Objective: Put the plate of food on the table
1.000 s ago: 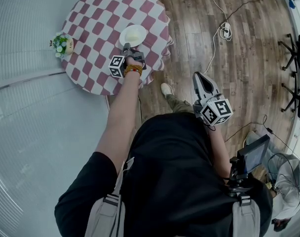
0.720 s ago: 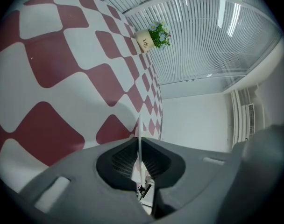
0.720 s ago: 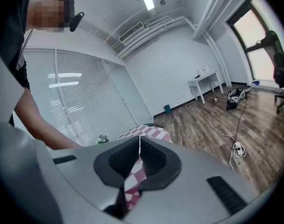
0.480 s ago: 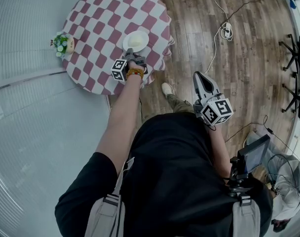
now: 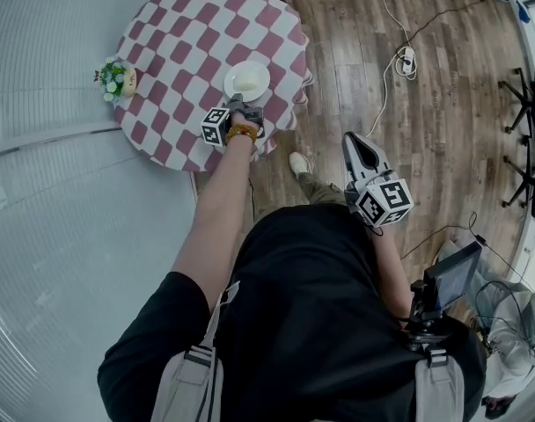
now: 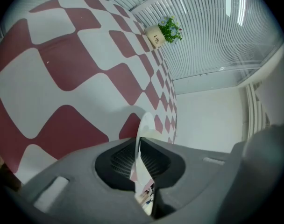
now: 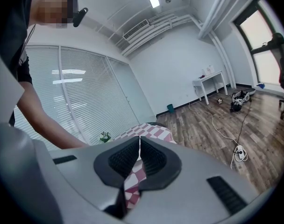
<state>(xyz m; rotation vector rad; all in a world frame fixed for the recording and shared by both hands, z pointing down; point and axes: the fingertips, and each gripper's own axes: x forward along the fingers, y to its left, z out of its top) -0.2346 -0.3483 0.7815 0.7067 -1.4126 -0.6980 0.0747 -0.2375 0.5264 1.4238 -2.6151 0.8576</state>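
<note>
Plate (image 5: 264,76), pinched by left gripper (image 5: 237,103), has shifted nearer table (image 5: 179,51) edge; right gripper (image 5: 356,141) closed.

At the upper left of the head view I see a small pot of flowers (image 5: 116,78) beside the slatted blinds (image 5: 39,51). Upper right, a white power strip (image 5: 407,60) lies on the wood floor (image 5: 461,148) with its cable trailing up, and black chair legs (image 5: 518,90) show at the right edge. The right gripper view shows me a white desk (image 7: 211,82) at centre right.
</note>
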